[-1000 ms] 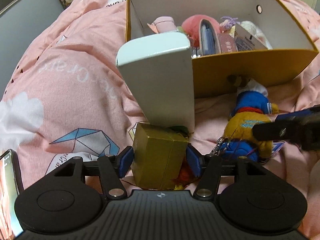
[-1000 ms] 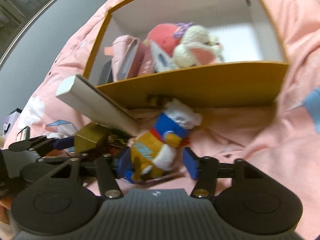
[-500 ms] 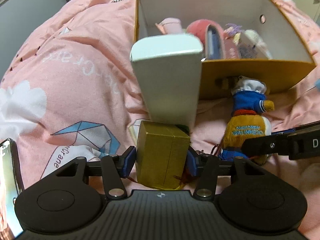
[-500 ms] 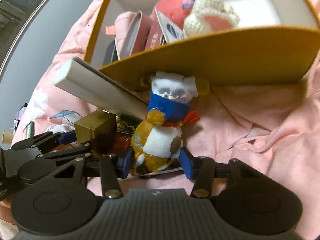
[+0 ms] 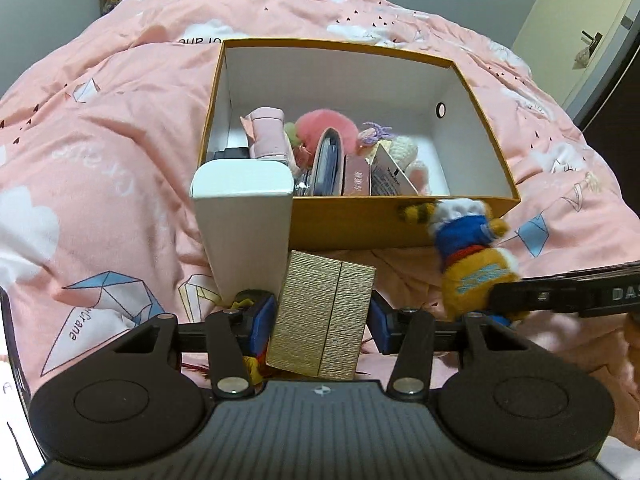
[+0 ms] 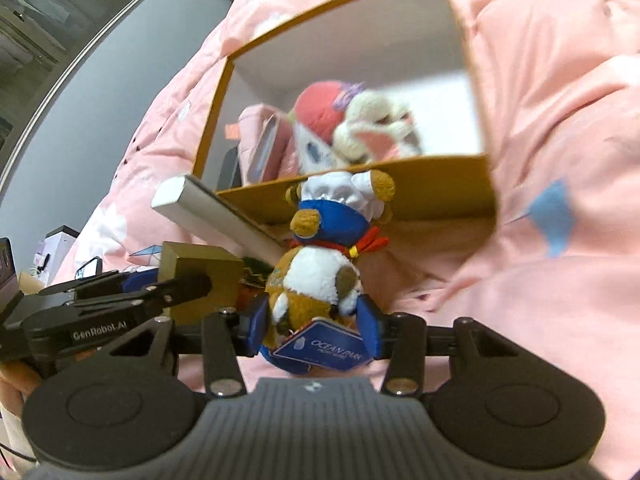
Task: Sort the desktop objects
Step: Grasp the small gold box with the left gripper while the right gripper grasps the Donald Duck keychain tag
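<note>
Left gripper (image 5: 322, 322) has its blue pads clamped on either side of a small gold box (image 5: 324, 316), which sits tilted between them and lifted off the bedding. The jaws have just been closing in and the box is squarely between them, so that one's properly pinched.

Right gripper (image 6: 314, 320) is doing the same with a plush toy (image 6: 320, 276): a little brown and white animal in a blue top, white chef-style hat and red scarf, with a blue "Ocean Park" tag hanging at the bottom. Pads squeeze its lower body from both sides, head pointing away from the camera. Those jaws were closing a moment ago too, though they've about settled now, with the toy in the middle.

Just beyond the gold box there's a white box (image 5: 244, 216) standing up and leaning against the near left corner of the open cardboard box (image 5: 360, 224), mustard yellow outside, white inside. In there: a pink fluffy ball (image 5: 316, 124), a pink pouch (image 5: 266, 132), a crocheted white plush (image 5: 404, 148), some cards and small packets, all crowded toward the near wall. The far half is bare.

Everything sits on a pink duvet (image 5: 120, 140) printed with clouds and paper cranes. The two grippers are close side by side, each showing in the other's view.
</note>
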Tool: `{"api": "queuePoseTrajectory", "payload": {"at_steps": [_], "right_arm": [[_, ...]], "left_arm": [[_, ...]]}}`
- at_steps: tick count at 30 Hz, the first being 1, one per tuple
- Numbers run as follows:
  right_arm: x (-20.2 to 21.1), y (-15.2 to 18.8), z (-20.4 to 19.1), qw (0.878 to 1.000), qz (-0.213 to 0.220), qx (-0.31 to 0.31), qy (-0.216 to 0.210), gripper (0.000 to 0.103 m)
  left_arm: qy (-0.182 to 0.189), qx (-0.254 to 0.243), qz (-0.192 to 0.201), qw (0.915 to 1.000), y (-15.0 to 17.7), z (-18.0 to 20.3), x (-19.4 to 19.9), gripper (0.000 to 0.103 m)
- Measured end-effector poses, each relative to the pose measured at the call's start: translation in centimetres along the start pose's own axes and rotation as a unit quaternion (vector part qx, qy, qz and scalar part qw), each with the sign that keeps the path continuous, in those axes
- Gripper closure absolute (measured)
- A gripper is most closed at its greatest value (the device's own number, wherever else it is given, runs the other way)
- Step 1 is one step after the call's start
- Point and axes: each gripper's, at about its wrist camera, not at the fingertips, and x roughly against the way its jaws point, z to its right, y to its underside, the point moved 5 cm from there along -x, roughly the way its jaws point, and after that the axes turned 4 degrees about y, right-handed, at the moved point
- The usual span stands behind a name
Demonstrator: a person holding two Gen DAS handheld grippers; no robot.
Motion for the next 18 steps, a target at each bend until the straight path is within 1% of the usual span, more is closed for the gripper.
{"api": "queuePoseTrajectory", "payload": {"at_steps": [3, 5, 8, 13, 15, 17, 18], "right_arm": [[1.1, 0.2, 1.4, 0.999, -0.003, 0.02, 0.029, 0.054], [0.8, 0.6, 2.2, 0.998, -0.013, 0.022, 0.05, 0.053], [-0.3, 1.2, 2.3, 0.998, -0.021, 0.025, 0.049, 0.053], [-1.2, 1.8, 0.3, 0.994, 0.003, 0.083, 0.068, 0.049], [-1.2, 2.1, -0.1, 0.993, 0.007, 0.1, 0.064, 0.045], [-1.1, 2.1, -0.1, 0.994, 0.006, 0.099, 0.056, 0.044], [-1.0, 2.2, 0.0, 0.994, 0.006, 0.095, 0.057, 0.041]], "left_arm": [[0.01, 0.002, -0.008, 0.9999, 0.2, 0.3, -0.5, 0.047], [0.014, 0.0, -0.016, 0.9998, 0.5, 0.5, -1.0, 0.047], [0.011, -0.011, -0.022, 0.9996, 1.0, 1.1, -1.6, 0.047], [0.004, -0.023, -0.032, 0.9992, 1.6, 1.5, -2.4, 0.047], [0.005, -0.02, -0.036, 0.9991, 1.8, 1.3, -2.7, 0.047], [0.005, -0.016, -0.039, 0.9991, 2.0, 1.0, -2.9, 0.047], [0.004, -0.014, -0.041, 0.9991, 2.0, 0.9, -3.0, 0.047]]}}
